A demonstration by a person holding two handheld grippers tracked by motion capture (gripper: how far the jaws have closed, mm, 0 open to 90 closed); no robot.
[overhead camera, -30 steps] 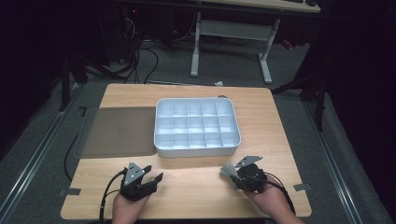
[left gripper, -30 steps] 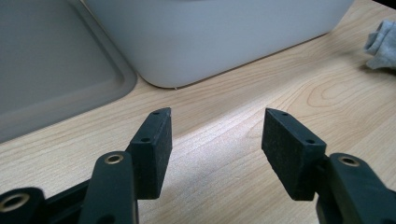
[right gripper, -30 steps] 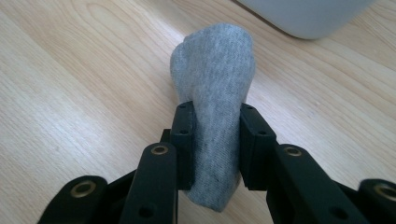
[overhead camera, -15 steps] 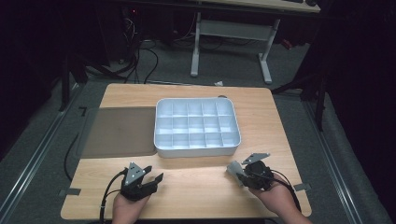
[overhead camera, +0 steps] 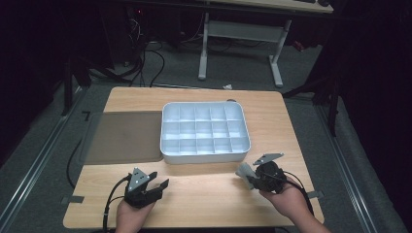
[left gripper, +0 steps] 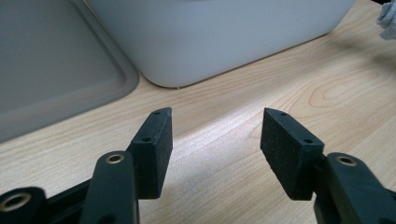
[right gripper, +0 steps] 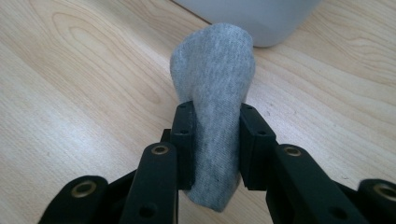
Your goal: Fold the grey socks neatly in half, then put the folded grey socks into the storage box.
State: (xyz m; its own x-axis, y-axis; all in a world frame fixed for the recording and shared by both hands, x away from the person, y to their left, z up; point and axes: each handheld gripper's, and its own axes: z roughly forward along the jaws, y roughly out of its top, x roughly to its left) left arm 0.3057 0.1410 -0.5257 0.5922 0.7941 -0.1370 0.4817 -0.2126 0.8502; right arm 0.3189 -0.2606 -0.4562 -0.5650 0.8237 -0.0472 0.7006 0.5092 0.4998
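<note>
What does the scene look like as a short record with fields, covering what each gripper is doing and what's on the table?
left gripper: jaws open, holding nothing, above the light wooden table
right gripper: jaws shut on a grey knitted cloth
centre: white plastic tray with a grid of compartments, all looking empty
left of tray: flat grey-brown rectangular lid

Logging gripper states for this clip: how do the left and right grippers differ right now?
The left gripper has its jaws spread wide with nothing between them; the right gripper is shut on a grey cloth. The left sits near the flat grey tray, the right by the white compartment box. Both are hand-held low over the wooden table.
</note>
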